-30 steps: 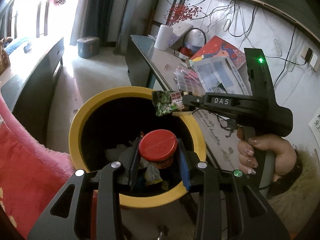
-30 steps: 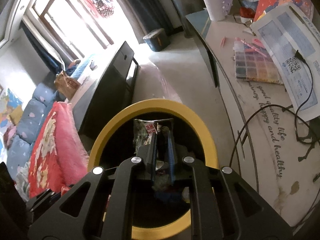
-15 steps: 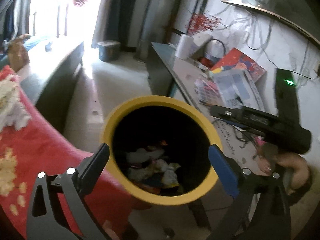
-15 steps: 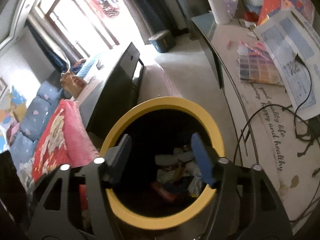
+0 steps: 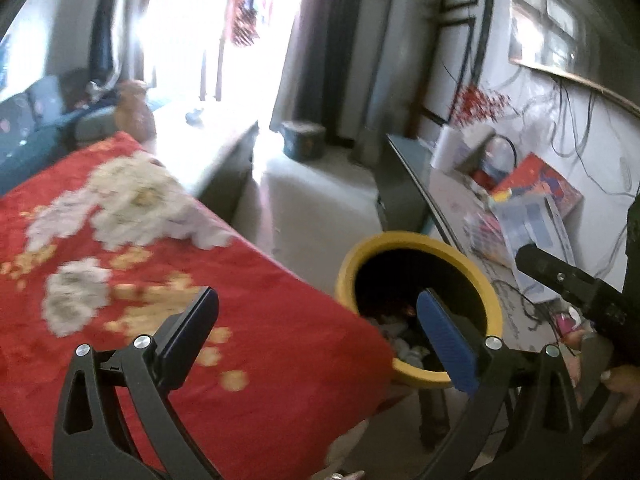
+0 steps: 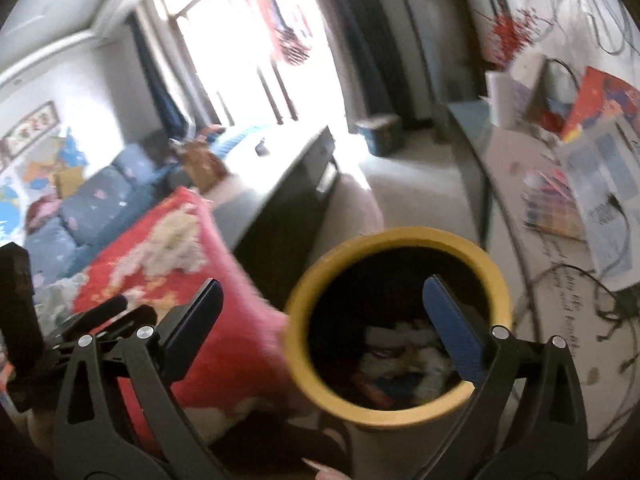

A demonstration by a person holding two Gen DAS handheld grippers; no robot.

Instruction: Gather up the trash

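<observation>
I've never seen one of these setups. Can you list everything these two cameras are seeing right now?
bin: one, yellow rim, dark inside, on the floor between blanket and table
trash: a pile, white and mixed colours, at the bin's bottom; items too blurred to name
blanket: one, red with pale flowers, left of the bin
sofa: one, blue patterned, far left
low cabinet: one, dark, beyond the blanket
small tub: one, teal, on the floor near the window
table: one, pale, right of the bin, with papers and black cables
paper roll: one, white, table's far end
left gripper: black, one blue pad, open, empty
right gripper: same, jaws opening, empty
hand: one, at the left view's right edge
</observation>
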